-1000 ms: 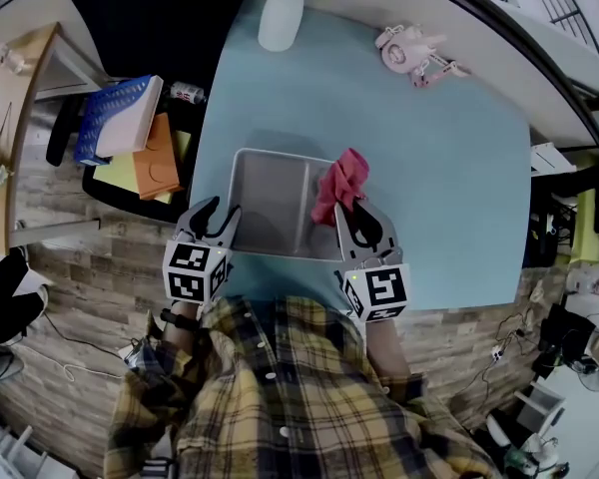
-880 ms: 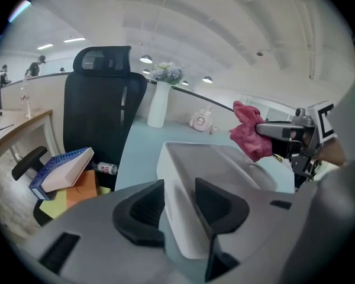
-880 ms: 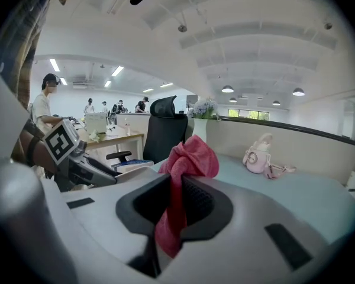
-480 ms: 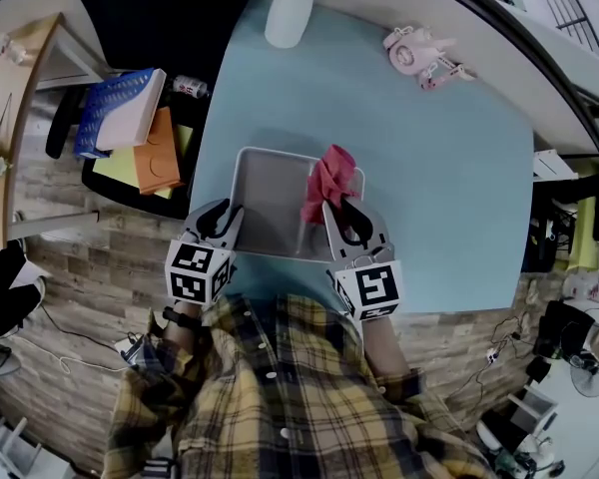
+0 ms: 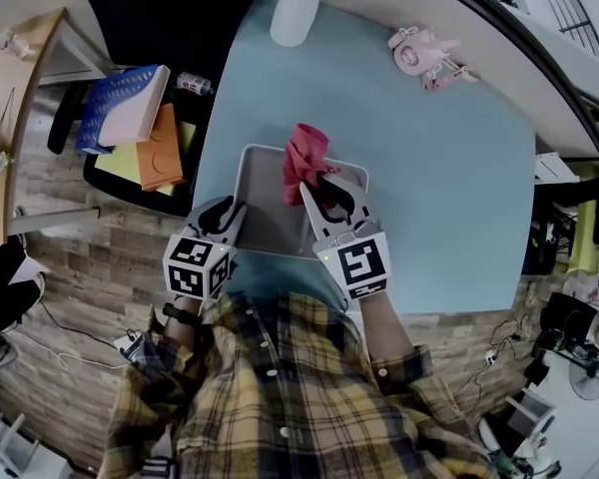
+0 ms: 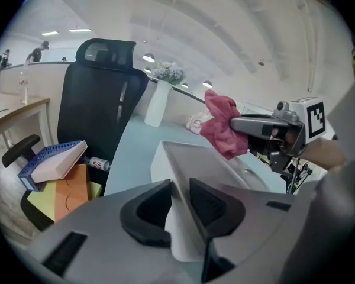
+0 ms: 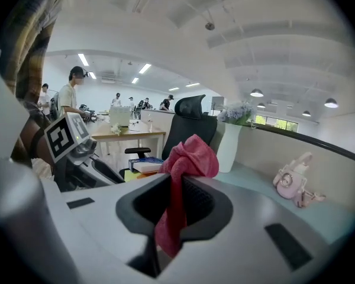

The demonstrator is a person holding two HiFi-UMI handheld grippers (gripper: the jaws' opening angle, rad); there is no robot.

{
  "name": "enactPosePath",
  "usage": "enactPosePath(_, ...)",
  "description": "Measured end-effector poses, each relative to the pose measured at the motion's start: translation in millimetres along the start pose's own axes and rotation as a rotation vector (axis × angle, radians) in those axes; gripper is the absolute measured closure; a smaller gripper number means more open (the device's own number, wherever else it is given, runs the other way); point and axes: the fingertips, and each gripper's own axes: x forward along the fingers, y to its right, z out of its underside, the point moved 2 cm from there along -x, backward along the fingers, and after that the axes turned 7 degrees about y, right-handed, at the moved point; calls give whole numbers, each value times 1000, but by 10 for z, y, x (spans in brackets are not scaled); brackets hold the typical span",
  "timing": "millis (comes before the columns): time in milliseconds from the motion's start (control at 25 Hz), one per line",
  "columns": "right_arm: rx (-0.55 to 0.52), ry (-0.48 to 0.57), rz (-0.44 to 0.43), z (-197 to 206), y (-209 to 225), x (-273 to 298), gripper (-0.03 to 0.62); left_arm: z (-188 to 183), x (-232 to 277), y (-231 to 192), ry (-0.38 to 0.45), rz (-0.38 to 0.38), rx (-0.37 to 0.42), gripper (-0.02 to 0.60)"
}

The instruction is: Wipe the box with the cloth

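A shallow grey box [image 5: 265, 193] lies on the pale blue table [image 5: 439, 188], near its front edge. My left gripper [image 5: 223, 213] straddles the box's near-left wall; its jaws are closing, and in the left gripper view the pads of the left gripper [image 6: 180, 197] press on the wall of the box [image 6: 195, 158] from both sides. My right gripper [image 5: 324, 180] is shut on a crumpled pink cloth [image 5: 304, 158] and holds it over the middle of the box. The cloth [image 7: 186, 158] bulges above the jaws of the right gripper [image 7: 176, 194] and hangs down between them. The cloth [image 6: 222, 129] also shows in the left gripper view.
A white vase [image 5: 295, 13] and a small pink bag [image 5: 419, 53] stand at the table's far side. Left of the table a black chair [image 5: 165, 8] and a stack of books and folders [image 5: 130, 118] sit close to the edge. People stand far off in the room.
The right gripper has carried the cloth leftwards from the box's right edge to over its middle. The left jaws have narrowed onto the box's near wall.
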Motion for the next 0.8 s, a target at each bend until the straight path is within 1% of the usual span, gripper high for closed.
enactPosePath(200,-44,-43,-128,-13,-188,320,540,-5,0,12,7,4,-3,488)
enactPosePath(320,-75,-92,-199,28,-298,503,540,-6,-1,2,9,8,-3,486)
enactPosePath(400,-95,-138,-228,80,-338,592,540,-3,-5,-3,10,11,-2,486)
enactPosePath(560,-126,-192,-280,178,-392,754,540,-5,-4,-2,10,16,-5,485)
enactPosePath(800,-141,-288,-325,387,-390,875,540,-10,11,6,11,21,-19,485)
